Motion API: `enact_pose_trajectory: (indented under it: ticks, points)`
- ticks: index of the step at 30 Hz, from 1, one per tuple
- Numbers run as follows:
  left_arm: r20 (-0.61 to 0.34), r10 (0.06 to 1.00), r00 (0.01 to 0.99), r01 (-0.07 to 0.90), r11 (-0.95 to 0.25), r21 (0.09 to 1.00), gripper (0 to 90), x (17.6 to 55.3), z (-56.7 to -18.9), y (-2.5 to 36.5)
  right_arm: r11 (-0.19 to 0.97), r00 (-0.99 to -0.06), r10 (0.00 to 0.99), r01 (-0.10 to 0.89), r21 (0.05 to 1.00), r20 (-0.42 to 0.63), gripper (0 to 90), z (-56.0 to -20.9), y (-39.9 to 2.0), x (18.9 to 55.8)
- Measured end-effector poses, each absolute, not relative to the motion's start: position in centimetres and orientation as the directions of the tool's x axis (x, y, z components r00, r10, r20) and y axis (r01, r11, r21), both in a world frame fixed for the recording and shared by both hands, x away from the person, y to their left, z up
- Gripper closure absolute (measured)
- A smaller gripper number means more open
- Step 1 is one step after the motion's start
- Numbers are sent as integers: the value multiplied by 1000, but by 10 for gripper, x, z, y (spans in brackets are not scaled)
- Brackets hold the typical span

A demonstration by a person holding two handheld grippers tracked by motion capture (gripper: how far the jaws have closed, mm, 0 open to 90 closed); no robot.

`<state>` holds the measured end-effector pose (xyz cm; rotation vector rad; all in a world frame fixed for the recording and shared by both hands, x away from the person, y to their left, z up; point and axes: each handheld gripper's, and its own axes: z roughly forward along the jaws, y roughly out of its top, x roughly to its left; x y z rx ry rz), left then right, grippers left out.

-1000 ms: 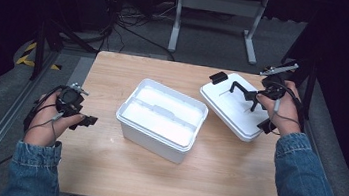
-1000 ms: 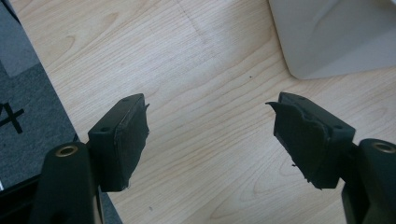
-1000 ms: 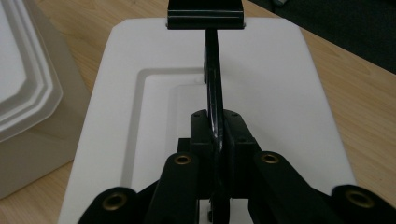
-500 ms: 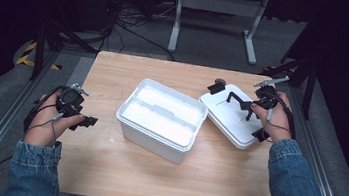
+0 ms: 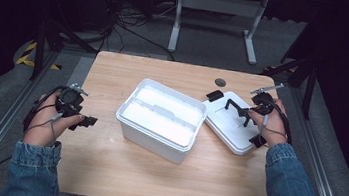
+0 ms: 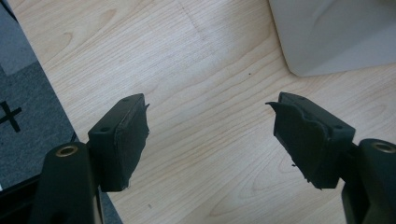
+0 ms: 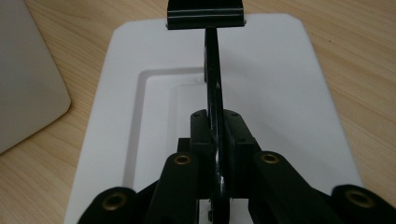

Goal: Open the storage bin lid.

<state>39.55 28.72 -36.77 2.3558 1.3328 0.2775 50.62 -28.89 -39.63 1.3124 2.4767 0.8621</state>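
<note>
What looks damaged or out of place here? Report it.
The left tool has torn pads: ragged, peeling edges on both. The lid is off the white box, lying beside it, its black handle clamped in the right tool.

no words, no numbers, no labels to read anywhere, white box (image 5: 160,119) plain, white lid (image 5: 232,123) plain, wooden table (image 5: 103,170) bare of any writing

My two hand-held grippers and denim sleeves

My left gripper (image 5: 90,121) and right gripper (image 5: 233,106) are matte black, with brass-ringed pivot holes and worn, ragged-edged pads (image 6: 130,135); black cables (image 5: 35,111) loop off them, and blue denim sleeves (image 5: 32,171) cover my forearms.
</note>
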Motion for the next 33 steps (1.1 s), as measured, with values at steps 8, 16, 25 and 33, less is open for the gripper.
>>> enact_pose_trajectory:
  ticks: [8, 16, 25, 33]
  points:
    - [-28, 851, 524, 767, -457, 451, 270, 396, -368, 288, 415, -571, 812, 707, 572, 117, 848, -408, -294, 506]
    - [-34, 854, 519, 770, -450, 452, 269, 396, -369, 288, 387, -527, 840, 750, 537, 131, 749, -416, -297, 506]
    - [-40, 854, 519, 772, -448, 451, 268, 395, -369, 287, 362, -500, 863, 715, 599, 76, 505, -411, -300, 506]
    - [-36, 852, 523, 770, -453, 449, 267, 396, -370, 287, 343, -497, 864, 697, 630, 79, 474, -400, -302, 501]
